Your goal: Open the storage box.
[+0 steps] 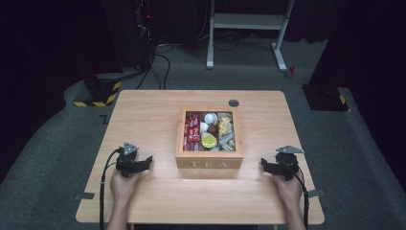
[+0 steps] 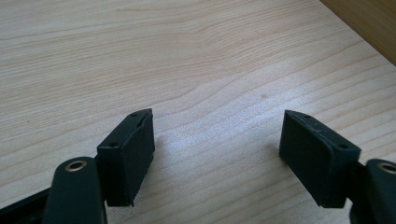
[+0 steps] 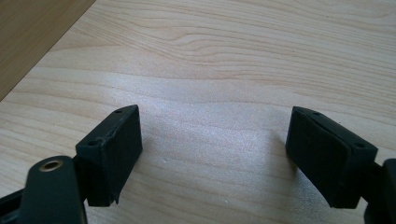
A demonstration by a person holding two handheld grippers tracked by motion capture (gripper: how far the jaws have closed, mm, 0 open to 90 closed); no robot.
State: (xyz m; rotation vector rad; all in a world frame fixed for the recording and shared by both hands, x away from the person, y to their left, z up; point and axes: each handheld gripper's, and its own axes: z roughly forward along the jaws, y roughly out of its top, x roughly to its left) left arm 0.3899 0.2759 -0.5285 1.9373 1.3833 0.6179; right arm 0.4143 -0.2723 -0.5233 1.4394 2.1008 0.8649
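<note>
Light wooden table (image 1: 143, 115); an open wooden tea box (image 1: 209, 163) sits near its middle

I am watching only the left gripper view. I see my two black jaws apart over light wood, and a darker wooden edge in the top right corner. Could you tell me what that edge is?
Observer: It is the side of a wooden box with TEA printed on its front, standing mid-table between the two claws.
Operator: Is the box closed?
Observer: No lid covers it; the high view shows red packets, a yellow round item and pale sachets inside.
Operator: Where is the other claw?
Observer: The right claw rests on the table on the box's other side, jaws apart and empty, like your left claw.
</note>
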